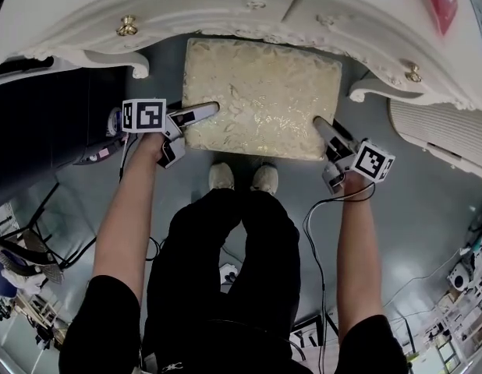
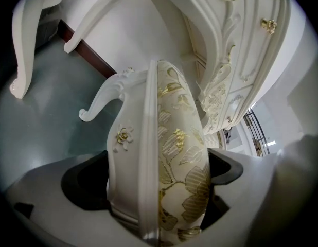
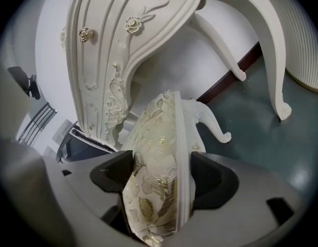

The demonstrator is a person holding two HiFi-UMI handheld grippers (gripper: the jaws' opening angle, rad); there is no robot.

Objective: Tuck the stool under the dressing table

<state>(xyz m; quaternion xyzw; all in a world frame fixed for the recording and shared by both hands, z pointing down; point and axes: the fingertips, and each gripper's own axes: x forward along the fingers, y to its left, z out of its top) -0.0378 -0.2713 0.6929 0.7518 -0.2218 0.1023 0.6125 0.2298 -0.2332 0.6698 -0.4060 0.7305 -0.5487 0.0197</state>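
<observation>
The white carved dressing table with gold knobs [image 1: 249, 6] arches across the top of the head view. The white-framed stool with its cream-and-gold brocade seat [image 1: 260, 96] sits centre frame, far edge at the table's front. I'd worry about a skewed push, which could knock a stool leg against a table leg. My forearms reach forward, angled slightly down. The left gripper [image 1: 196, 115] and right gripper [image 1: 323, 127] each clamp the seat's near edge.
</observation>
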